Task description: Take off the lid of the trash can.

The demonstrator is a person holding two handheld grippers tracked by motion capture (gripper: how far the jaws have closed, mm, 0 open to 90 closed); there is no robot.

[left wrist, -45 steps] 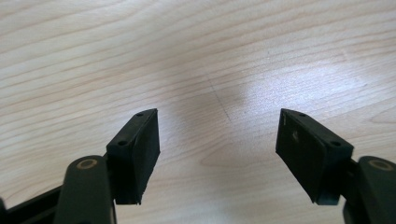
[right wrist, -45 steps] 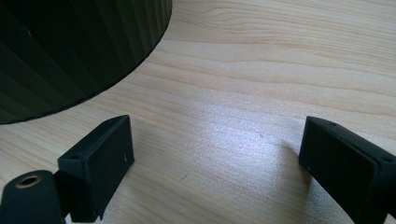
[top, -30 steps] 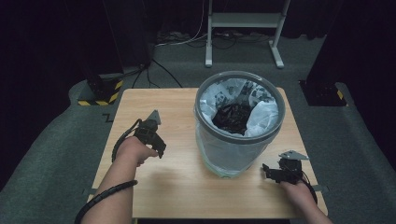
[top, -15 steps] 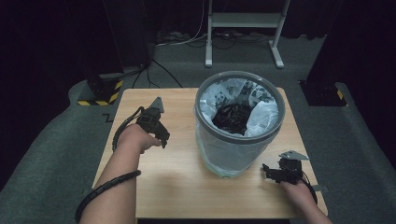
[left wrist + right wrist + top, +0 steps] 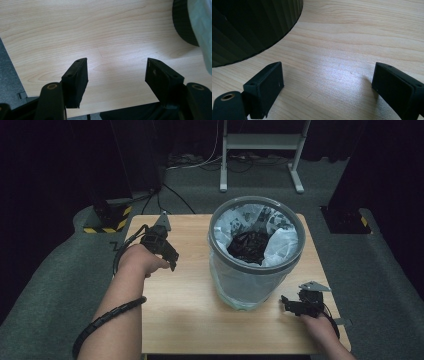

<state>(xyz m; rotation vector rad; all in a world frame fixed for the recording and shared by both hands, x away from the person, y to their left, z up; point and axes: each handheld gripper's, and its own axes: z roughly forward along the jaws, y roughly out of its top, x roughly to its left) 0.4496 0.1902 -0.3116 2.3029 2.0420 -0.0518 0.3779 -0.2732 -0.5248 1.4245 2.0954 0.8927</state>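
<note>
1. The table [image 5: 200,320] is a pale wood-grain rectangle with a smooth, matt top. It stands on grey carpet, with darkness around it.
2. The bin [image 5: 256,255] stands upright on the right half of the table, nearer the far edge than the near one. It is a round tub with a grey rim and translucent ribbed walls. In the right gripper view its wall [image 5: 249,27] looks dark and ribbed, curving down to the tabletop.
3. The liner [image 5: 282,242] is a thin white plastic bag, crinkled, folded over the inside of the rim. A dark crumpled mass [image 5: 248,245] lies in it; what that mass is cannot be told.
4. The left gripper [image 5: 172,262] is held over the left half of the table, about midway between the far and near edges and well apart from the bin. Its jaws stand moderately apart with bare wood between them, and they hold nothing. In the left gripper view the pads [image 5: 76,80] are flat black blocks, faintly ribbed on the inner face, and the bin's edge [image 5: 183,25] shows at the upper right.
5. The right gripper [image 5: 284,304] sits low near the near right corner, just beside the foot of the bin, with its jaws pointing toward the bin. The jaws are spread wide and empty, with only wood grain between the pads [image 5: 265,87]. They do not touch the bin.
6. A grey three-cornered plate [image 5: 314,286] tops the right gripper, and a ribbed black cable [image 5: 107,317] runs along the left forearm.
</note>
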